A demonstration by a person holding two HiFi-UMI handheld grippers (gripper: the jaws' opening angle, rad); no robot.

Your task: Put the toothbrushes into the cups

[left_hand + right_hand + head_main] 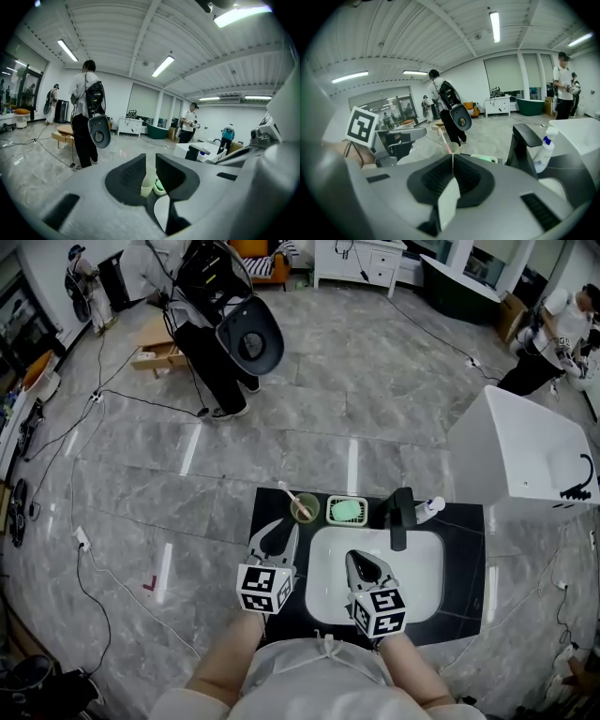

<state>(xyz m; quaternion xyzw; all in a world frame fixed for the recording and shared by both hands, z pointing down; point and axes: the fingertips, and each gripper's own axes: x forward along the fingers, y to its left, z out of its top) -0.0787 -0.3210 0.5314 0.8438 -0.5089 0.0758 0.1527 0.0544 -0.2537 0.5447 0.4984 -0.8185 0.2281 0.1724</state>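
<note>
A beige cup (303, 509) stands at the back of the black counter (466, 563), left of the sink, and a pink-and-white toothbrush (289, 494) leans out of it. My left gripper (278, 532) hovers just in front of that cup, its jaws a little apart with nothing between them. Through the gap in the left gripper view (151, 164) I see the cup (146, 188). My right gripper (362, 565) is over the white sink (323, 547), jaws shut and empty (453, 161). The right gripper view shows the cup (452, 150) and toothbrush (443, 138) ahead.
A green soap dish (347, 511) sits right of the cup, then a black faucet (401, 517) and a white pump bottle (430, 508). A white bathtub (525, 456) stands at the right. A person with a toilet seat (251, 338) stands beyond on the marble floor.
</note>
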